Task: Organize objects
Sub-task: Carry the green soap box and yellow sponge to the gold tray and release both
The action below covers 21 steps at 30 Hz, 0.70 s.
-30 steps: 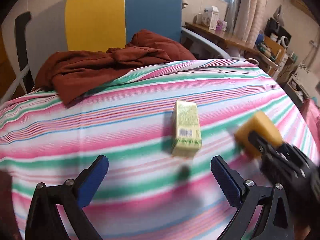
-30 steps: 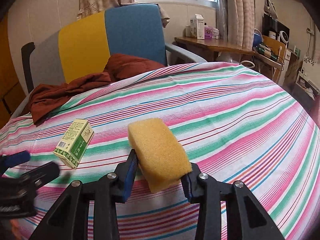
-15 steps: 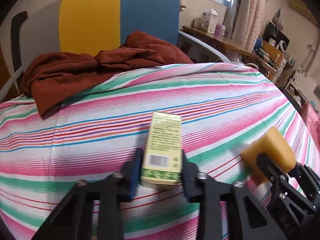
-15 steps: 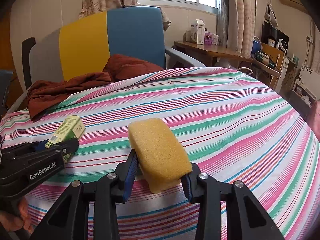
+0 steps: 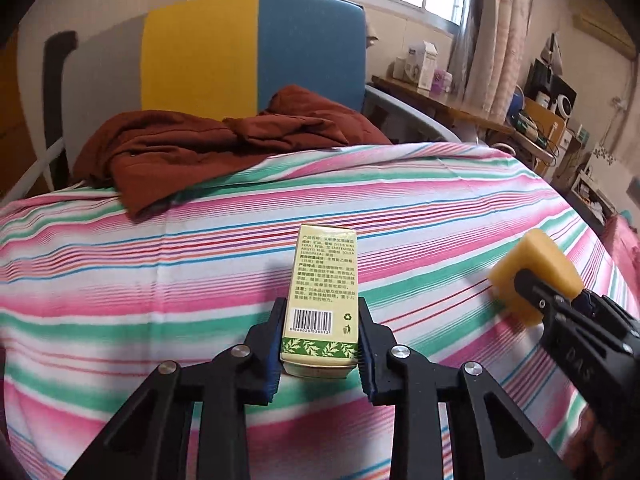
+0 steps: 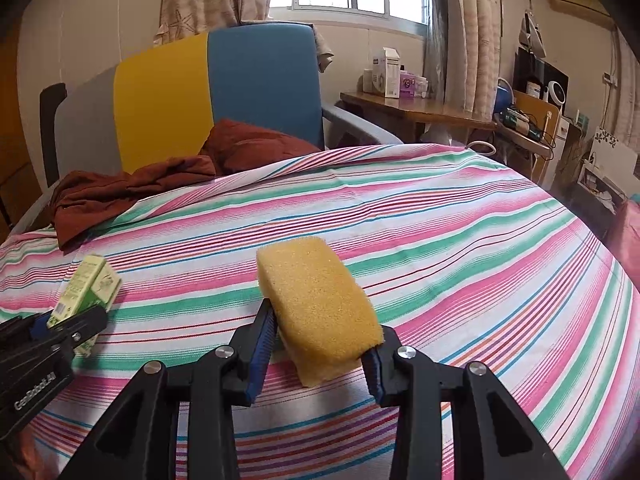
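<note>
A pale yellow-green carton (image 5: 325, 280) with a barcode and leaf border sits between the pads of my left gripper (image 5: 320, 344), which is shut on its near end over the striped cloth (image 5: 160, 280). The right wrist view shows the same carton (image 6: 90, 284) at the far left, in the left gripper (image 6: 60, 332). My right gripper (image 6: 320, 344) is shut on a yellow sponge (image 6: 316, 304), held just above the cloth. From the left wrist view the sponge (image 5: 536, 268) and right gripper (image 5: 532, 292) appear at the right edge.
A rust-brown garment (image 5: 224, 144) lies bunched at the cloth's far side against a chair back in grey, yellow and blue (image 5: 248, 52). A wooden desk (image 6: 416, 108) with boxes stands by the window, and cluttered shelves (image 6: 532, 116) fill the right.
My left gripper moved up to the carton and shut on its near end; a second ago it stood wide open short of it. The right gripper kept still, holding the sponge.
</note>
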Available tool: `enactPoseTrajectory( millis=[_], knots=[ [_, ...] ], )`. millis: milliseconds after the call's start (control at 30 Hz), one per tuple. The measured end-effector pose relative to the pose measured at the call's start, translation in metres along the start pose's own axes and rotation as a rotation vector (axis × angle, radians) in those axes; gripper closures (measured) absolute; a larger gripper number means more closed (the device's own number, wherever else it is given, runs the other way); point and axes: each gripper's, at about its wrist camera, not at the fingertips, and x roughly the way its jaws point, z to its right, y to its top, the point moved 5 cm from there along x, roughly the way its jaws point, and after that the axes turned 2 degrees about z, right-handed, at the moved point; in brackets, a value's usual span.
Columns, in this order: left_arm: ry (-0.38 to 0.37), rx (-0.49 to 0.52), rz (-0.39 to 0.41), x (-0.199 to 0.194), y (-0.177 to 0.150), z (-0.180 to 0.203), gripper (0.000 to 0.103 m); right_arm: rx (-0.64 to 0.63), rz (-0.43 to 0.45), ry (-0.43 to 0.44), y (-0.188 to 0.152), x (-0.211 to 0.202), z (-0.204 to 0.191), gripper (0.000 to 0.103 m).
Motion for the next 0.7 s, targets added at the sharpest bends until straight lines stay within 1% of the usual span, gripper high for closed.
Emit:
enactPoseTrajectory(
  millis=[333, 533, 700],
  knots=[
    [0.001, 0.0, 0.063, -0.035, -0.014, -0.011, 0.072, -0.04, 0.021, -0.03, 0.002, -0.005, -0.006, 0.064],
    [-0.011, 0.034, 0.097, -0.06, -0.025, -0.008, 0.072, -0.06, 0.038, -0.045, 0.001, -0.012, -0.011, 0.064],
    [-0.016, 0.029, 0.098, -0.086, -0.031, -0.013, 0.072, -0.109, 0.026, -0.049, -0.002, -0.022, -0.022, 0.064]
  ],
)
